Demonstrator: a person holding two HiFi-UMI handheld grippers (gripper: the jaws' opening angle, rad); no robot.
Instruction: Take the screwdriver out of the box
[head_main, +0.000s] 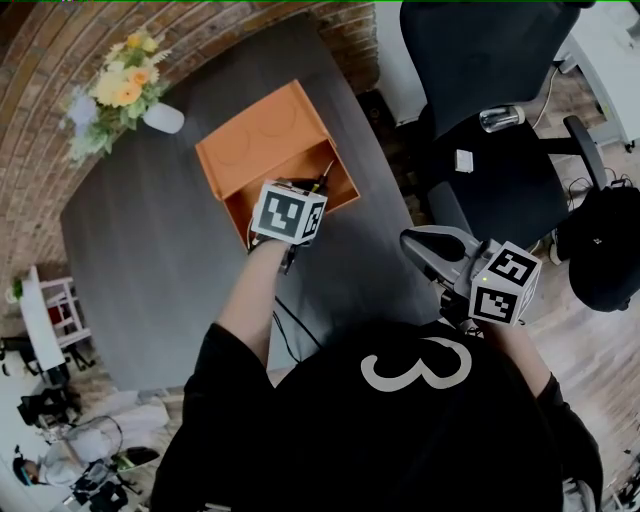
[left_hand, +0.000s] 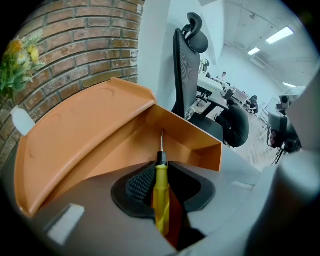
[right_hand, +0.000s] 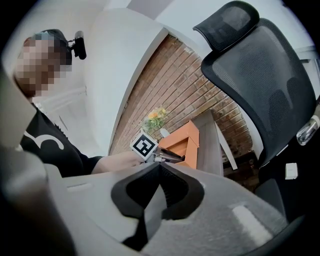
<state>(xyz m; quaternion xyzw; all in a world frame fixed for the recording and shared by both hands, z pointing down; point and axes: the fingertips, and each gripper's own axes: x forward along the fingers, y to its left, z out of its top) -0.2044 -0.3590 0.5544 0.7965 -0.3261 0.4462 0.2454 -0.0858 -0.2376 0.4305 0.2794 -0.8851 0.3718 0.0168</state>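
The left gripper (left_hand: 160, 169) has its jaws closed on the screwdriver (left_hand: 161, 200). The two dark pads press the yellow handle from either side, with the handle running back between them toward the camera.

What matters for the next move is the tool's long axis. It lies in line with the gripper itself. In the left gripper view the thin metal shaft (left_hand: 162, 141) points straight to 12 o'clock, with its tip toward the far inner corner of the orange box (left_hand: 75, 140). The screwdriver therefore appears to be still inside the box, tip deepest, handle nearest the hand.

In the head view the same gripper hangs over the box's near wall. The shaft there slants toward 1 o'clock, and the box's open lid lies beyond at 12 o'clock on the grey table (head_main: 150, 240).

Because grip and tool share one line, the clean way out is probably back along that line and upward, toward 6 o'clock in the head view. That should let the tip clear the near wall without scraping.

The right gripper (right_hand: 159, 167) sits well apart, at about 4 o'clock from the left one in the head view. Its jaws are together on nothing. The left hand is plainly the nearer one and the one doing the work.
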